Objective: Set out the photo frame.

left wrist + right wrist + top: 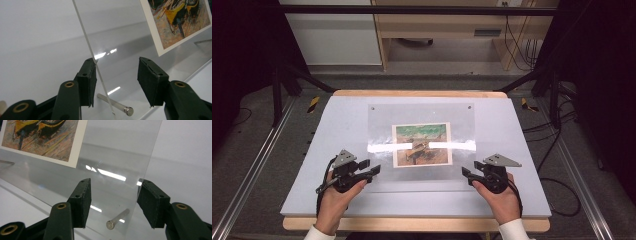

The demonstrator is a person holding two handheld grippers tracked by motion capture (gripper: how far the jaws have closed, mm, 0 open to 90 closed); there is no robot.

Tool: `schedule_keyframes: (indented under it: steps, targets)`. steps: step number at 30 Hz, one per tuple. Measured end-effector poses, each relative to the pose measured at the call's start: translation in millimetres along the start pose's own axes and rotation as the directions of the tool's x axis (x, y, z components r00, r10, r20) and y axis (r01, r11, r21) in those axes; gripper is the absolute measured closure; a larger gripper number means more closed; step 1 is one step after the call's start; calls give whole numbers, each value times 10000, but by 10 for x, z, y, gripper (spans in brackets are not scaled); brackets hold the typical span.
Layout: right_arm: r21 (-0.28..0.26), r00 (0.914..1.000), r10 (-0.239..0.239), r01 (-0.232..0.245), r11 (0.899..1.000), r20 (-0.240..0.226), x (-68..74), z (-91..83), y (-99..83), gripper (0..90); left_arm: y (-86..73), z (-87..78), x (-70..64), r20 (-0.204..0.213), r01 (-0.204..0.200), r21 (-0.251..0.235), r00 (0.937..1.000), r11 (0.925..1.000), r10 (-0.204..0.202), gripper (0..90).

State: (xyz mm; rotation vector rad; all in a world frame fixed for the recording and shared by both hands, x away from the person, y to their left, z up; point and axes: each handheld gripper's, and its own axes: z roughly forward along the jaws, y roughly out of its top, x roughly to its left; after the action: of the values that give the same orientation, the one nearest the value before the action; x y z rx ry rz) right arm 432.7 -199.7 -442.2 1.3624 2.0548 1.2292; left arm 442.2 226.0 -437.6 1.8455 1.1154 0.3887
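Note:
A clear acrylic sheet (382, 130) lies on the grey table (322, 150) with a colour print of boats (422, 144) at its middle. My left gripper (371, 168) is at the sheet's near left corner and is open. In the left gripper view the sheet's edge (86, 40) runs between the jaws of the left gripper (116, 65), close against the left one. My right gripper (469, 170) is open at the near right corner. There the sheet's edge (150, 162) passes between the jaws of the right gripper (113, 183), close to the right one. Neither gripper clamps the sheet.
A short metal pin (115, 105) sits under the sheet's left corner and another pin (117, 220) under the right corner. Two small fixings (373, 107) (469, 106) mark the sheet's far corners. A bright light glare (447, 145) crosses the sheet. The table's wooden front edge (412, 225) is near the hands.

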Motion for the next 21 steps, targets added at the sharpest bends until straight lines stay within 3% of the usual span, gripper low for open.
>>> schedule_keyframes:
  steps: [14, 21]
  targets:
    - [29, 9997, -157, 156, 9999, 179, 34, -74, -63, 520, -43, -54, -44, -31, -5, 116, 10000, 9999, 5, 534]
    - [37, 9999, -1, 0, 10000, 116, 25, -95, -77, 551, -52, -79, -49, -20, 216, 143, 9998, 9997, -216, 562]
